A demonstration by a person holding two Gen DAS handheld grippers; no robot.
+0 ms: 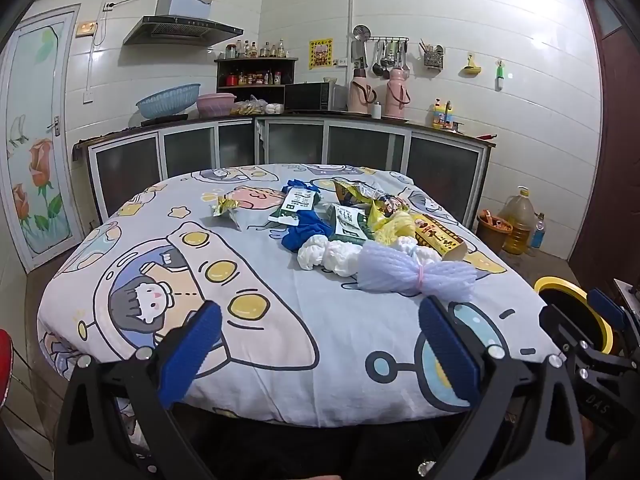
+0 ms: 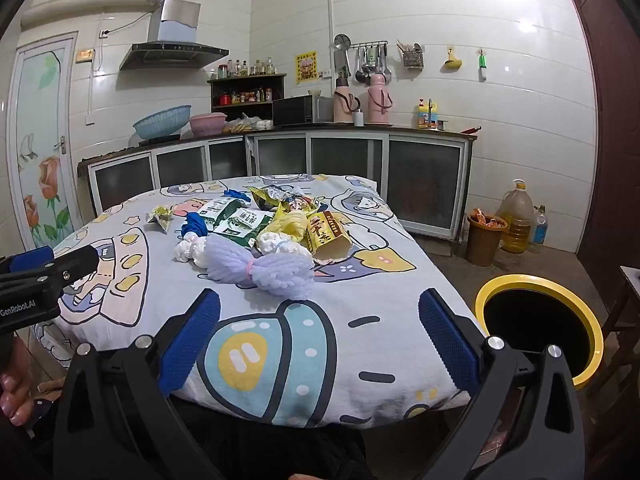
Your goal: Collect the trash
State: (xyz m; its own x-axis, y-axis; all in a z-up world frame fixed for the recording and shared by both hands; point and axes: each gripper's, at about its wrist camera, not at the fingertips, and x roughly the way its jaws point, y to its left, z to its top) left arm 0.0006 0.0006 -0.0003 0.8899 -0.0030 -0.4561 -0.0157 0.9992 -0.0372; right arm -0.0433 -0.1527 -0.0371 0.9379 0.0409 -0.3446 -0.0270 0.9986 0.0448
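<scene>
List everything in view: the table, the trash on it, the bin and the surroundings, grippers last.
table: one, cartoon-print cloth, centre.
lilac foam net: one, tied with a pink band, nearest piece of trash.
white foam nets: two, behind the lilac one.
yellow foam net: one, mid-pile.
blue foam net: one, left of the pile.
green-and-white packets: two, mid-pile.
yellow paper sleeve: one, right of the pile.
gold wrapper: one, alone, left.
snack bags: crumpled, count unclear, far side.
yellow-rimmed bin: one, black inside, floor right of the table.
oil jug: one, amber, floor by the wall.
left gripper: open, empty.
right gripper: open, empty.
</scene>
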